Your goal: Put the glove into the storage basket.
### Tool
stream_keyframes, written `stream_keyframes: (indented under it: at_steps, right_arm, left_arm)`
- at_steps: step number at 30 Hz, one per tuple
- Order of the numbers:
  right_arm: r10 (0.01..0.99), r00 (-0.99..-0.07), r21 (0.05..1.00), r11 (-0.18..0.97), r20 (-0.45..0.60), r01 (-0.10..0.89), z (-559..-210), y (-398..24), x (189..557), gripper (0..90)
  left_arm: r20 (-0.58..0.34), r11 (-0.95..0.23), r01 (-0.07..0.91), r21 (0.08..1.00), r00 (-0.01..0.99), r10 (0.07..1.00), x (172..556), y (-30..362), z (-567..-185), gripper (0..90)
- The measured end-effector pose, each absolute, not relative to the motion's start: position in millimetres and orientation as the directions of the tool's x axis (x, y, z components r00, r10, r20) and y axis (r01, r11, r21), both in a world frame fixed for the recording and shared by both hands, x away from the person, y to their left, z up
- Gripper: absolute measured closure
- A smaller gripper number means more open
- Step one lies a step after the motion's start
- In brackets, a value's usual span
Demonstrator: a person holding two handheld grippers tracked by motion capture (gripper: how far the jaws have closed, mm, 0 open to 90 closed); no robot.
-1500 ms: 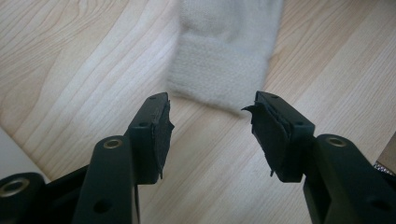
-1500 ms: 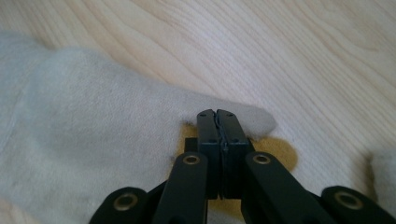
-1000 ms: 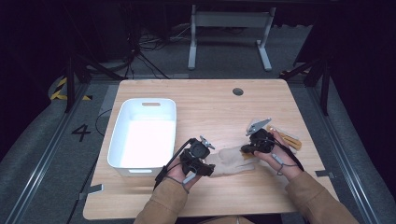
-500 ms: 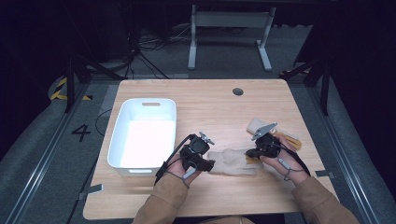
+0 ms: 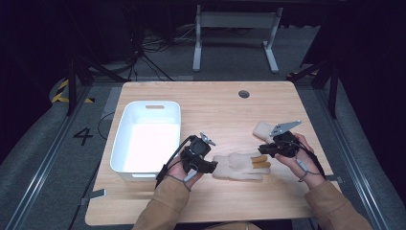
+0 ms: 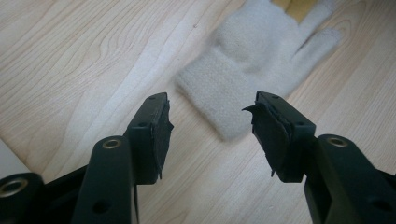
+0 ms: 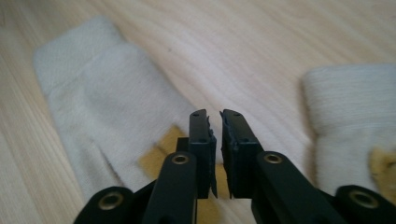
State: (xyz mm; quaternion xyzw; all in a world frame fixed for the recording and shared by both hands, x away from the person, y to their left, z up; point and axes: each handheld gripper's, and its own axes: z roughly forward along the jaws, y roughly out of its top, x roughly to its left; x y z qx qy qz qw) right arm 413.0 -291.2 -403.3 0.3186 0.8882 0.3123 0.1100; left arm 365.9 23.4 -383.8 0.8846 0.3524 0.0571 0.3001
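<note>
Tan sleeves, black tongs, brass screws.

The desk is showing pale wood with fine, wavy brown grain running across it. The storage bin is gleaming plain white. The nearer glove is showing fuzzy cream knit, with mustard-yellow fingertips at its far end. The second glove is wearing the same cream, and in the right gripper view a yellow patch is peeking out at its edge. Both grippers, left and right, are showing matte black, with brass-coloured rivets glinting. The person's sleeves are showing tan
</note>
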Motion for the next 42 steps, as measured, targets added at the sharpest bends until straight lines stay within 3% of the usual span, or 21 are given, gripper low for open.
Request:
stream_keyframes:
  at_steps: [9, 20, 33, 42]
  right_arm:
    - [0.736, -0.677, 0.701, 0.487, -0.008, 0.521, -390.7, -321.8, 425.1, 66.0]
    - [0.832, -0.555, 0.701, 0.391, 0.009, 0.597, -398.8, -356.1, 449.4, 55.3]
    - [0.862, -0.507, 0.644, 0.387, 0.002, 0.660, -420.4, -362.4, 469.0, 51.4]
    - [0.859, -0.511, 0.583, 0.422, -0.014, 0.694, -432.7, -360.9, 473.2, 54.0]
  left_arm:
    - [-0.110, -0.565, 0.593, 0.574, 0.740, 0.664, 363.7, 26.0, -384.8, 46.5]
    - [-0.104, -0.571, 0.589, 0.572, 0.742, 0.662, 354.8, 30.0, -386.3, 45.8]
    - [-0.108, -0.565, 0.604, 0.562, 0.731, 0.674, 351.4, 36.0, -389.0, 45.3]
    - [-0.110, -0.562, 0.605, 0.564, 0.730, 0.675, 351.8, 35.6, -389.4, 45.4]
